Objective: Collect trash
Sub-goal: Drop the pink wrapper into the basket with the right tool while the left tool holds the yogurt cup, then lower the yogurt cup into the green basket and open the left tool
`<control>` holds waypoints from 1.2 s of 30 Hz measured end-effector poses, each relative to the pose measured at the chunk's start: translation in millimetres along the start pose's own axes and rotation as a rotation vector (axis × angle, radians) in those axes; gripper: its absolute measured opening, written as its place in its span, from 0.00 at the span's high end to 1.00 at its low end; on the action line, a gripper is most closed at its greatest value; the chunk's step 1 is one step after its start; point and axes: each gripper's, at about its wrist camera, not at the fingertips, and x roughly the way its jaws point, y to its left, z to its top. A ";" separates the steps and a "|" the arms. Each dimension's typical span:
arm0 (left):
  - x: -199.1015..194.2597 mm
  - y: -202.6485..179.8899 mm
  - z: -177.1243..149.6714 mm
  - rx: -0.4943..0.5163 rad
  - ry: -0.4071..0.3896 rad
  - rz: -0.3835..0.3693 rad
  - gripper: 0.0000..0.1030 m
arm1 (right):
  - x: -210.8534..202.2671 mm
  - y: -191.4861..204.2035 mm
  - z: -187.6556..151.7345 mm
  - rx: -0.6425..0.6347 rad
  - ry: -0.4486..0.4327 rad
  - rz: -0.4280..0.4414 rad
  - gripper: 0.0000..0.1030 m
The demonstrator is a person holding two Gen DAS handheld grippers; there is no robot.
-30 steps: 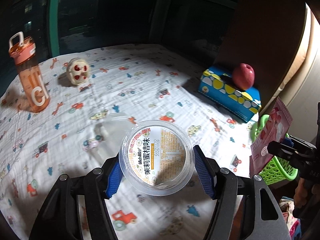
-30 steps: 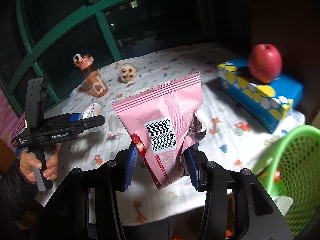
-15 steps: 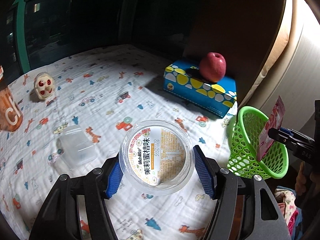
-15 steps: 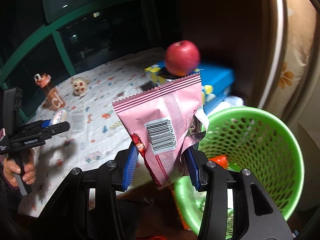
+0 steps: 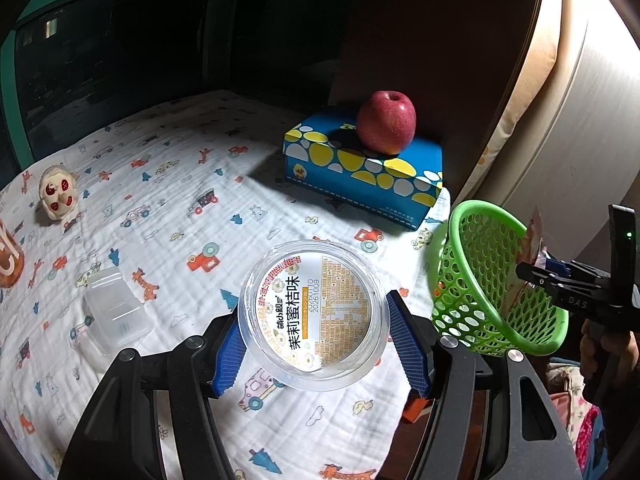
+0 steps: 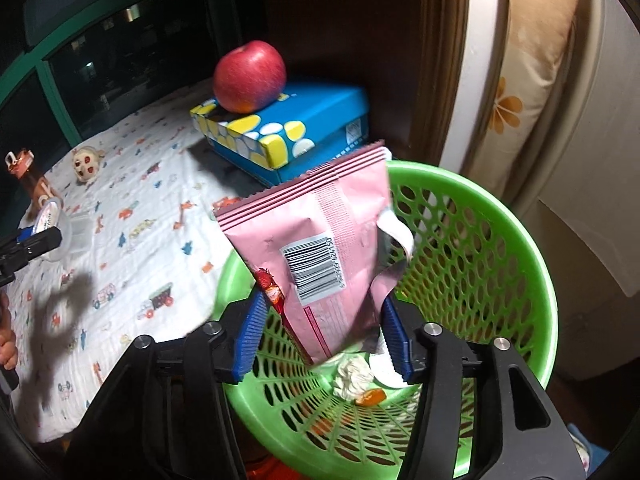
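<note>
Right claw (image 6: pixel 322 334), its blue pads spreading, has the crumpled pink foil snack bag (image 6: pixel 320 256) loose between them above the green plastic mesh basket (image 6: pixel 480 264), while the left claw (image 5: pixel 314 340) clamps a round clear-plastic labelled tub (image 5: pixel 314 312) over the patterned desk cloth (image 5: pixel 168 184).

The left gripper (image 5: pixel 314 336) points downward with its blue fingers (image 5: pixel 229 354) clamped on either side of a round cup (image 5: pixel 314 316), while the right gripper's (image 6: pixel 324 334) jaws are opening, a pink wrapper (image 6: pixel 316 256) between its fingers.
</note>
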 end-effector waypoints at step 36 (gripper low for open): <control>46.7 -115.0 21.1 0.141 0.063 -0.145 0.39 | -54.4 -20.1 -21.1 0.025 -0.064 -0.025 0.19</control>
